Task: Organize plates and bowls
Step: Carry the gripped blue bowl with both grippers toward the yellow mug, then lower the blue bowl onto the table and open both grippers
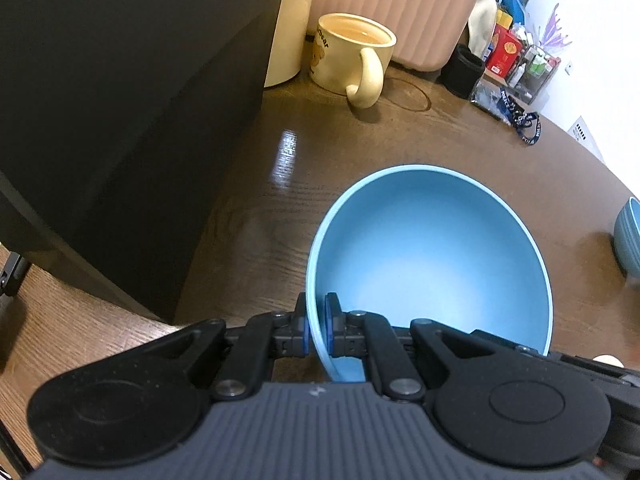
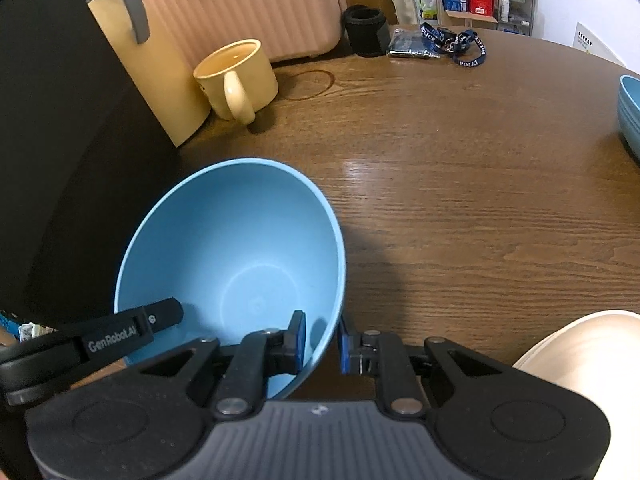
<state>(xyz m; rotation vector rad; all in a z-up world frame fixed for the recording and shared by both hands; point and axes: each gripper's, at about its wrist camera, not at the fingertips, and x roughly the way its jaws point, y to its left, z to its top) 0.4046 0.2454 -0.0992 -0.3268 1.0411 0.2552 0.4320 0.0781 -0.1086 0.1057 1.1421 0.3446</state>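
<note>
- My left gripper point(image 1: 316, 330) has its jaws clamped on the near-left rim of the light blue bowl point(image 1: 432, 264), one pad inside the wall and one outside.
- My right gripper point(image 2: 322, 344) straddles the opposite rim of the same bowl; its jaws are nearly closed on the wall. The inner pad touches; I cannot confirm contact at the outer pad.
- The bowl sits low over the tabletop point(image 2: 460, 184), upright and empty. I cannot tell whether its base is resting or just clear of the wood.
- Two-sided rim hold, my reading: it keeps the bowl level and stops it swinging.
- A stack of darker blue bowls point(image 2: 630, 112) stands well apart at the right edge; probably where this one goes.
- The cream mug point(image 1: 352, 56) and the pink ribbed case point(image 1: 400, 12) stand at the back, apart from the bowl.
</note>
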